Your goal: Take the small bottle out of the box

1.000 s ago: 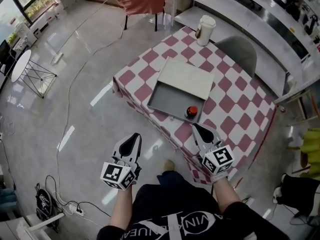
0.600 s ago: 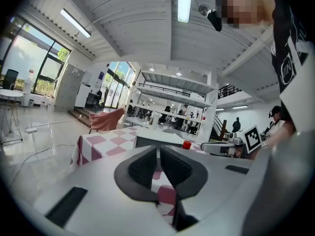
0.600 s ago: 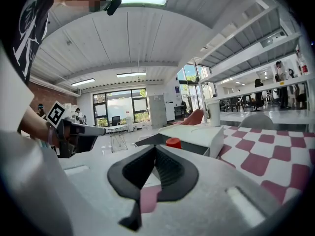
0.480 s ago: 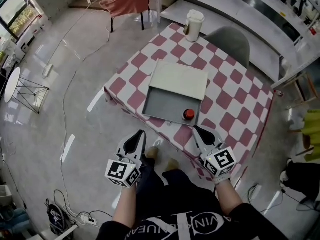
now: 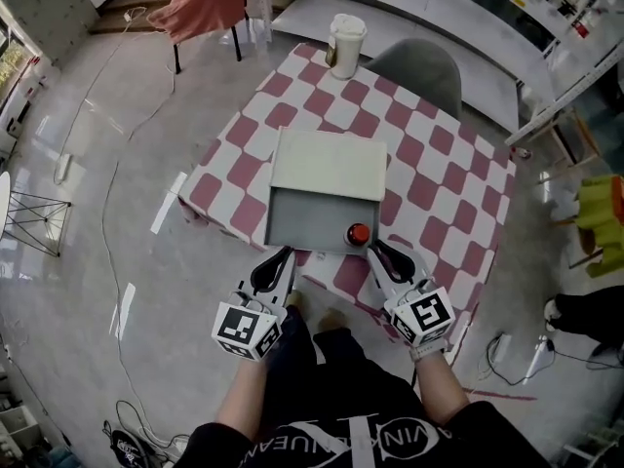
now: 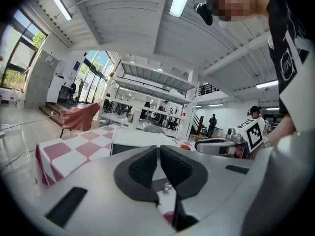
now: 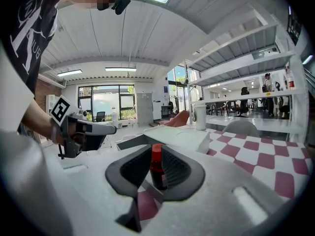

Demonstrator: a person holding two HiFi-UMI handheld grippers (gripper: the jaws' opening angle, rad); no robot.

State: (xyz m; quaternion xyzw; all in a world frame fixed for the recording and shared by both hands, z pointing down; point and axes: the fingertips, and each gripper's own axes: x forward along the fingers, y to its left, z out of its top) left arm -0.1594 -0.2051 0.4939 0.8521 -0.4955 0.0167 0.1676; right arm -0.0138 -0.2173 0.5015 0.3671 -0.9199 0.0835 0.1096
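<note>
So the box (image 5: 310, 224) sits toward the near side of the checkered tabletop (image 5: 444, 178). It's a shallow gray tray with a white lid (image 5: 329, 164) covering the far half, so the near half is open. The small bottle (image 5: 359, 233), dark with a red cap, stands upright inside the box, tucked into the near right corner of the open part. The right hand-held gripper (image 5: 376, 250) is right at that corner, its tips just outside the box's near wall and pointed at the bottle. In the right gripper view the bottle lines up dead center in the gap between the pads (image 7: 174, 170), but neither pad is pressing on it. Those jaws have just been opening and stand a little apart, so that one isn't gripping anything. The left hand-held gripper (image 5: 280, 257) is over by the box's near left corner, also just outside the wall. Its own view shows the jaws closed together with nothing in them. Beyond the box, at the far edge of the tabletop, there's a tall pale cup (image 5: 346, 45) with a lid. A gray chair (image 5: 421, 71) is pushed in on the far right of the box, just past the tabletop.
</note>
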